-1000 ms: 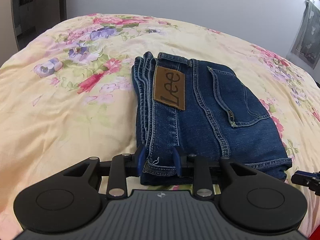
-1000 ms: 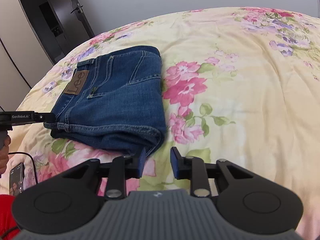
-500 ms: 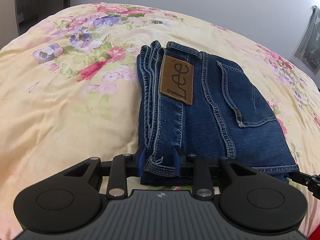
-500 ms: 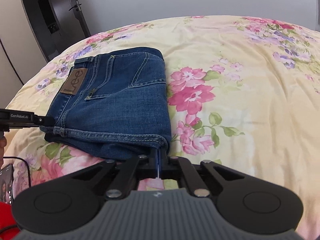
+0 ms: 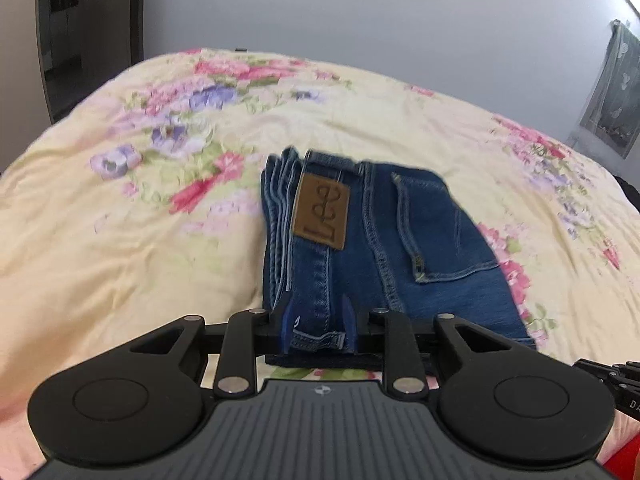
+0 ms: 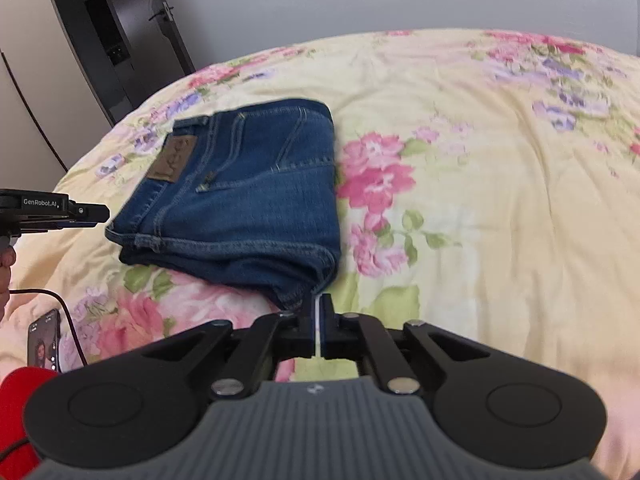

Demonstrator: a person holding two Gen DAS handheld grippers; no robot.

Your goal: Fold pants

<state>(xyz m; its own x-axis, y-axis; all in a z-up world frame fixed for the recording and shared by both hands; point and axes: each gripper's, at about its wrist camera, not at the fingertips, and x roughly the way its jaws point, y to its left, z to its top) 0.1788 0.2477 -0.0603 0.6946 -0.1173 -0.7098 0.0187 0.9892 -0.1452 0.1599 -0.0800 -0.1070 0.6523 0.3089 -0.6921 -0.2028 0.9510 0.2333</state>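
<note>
Folded jeans (image 5: 400,240) on bed (image 5: 120,260). Left claw (image 5: 316,326) held open astride waistband at 6 o'clock; right claw (image 6: 319,320) closed empty. If snagged on withdrawal, fold could be undone.

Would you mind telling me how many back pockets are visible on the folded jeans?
1. A single back pocket shows on the top face of the folded jeans, to the right of the brown Lee patch. A second pocket may be hidden inside the fold.
</note>
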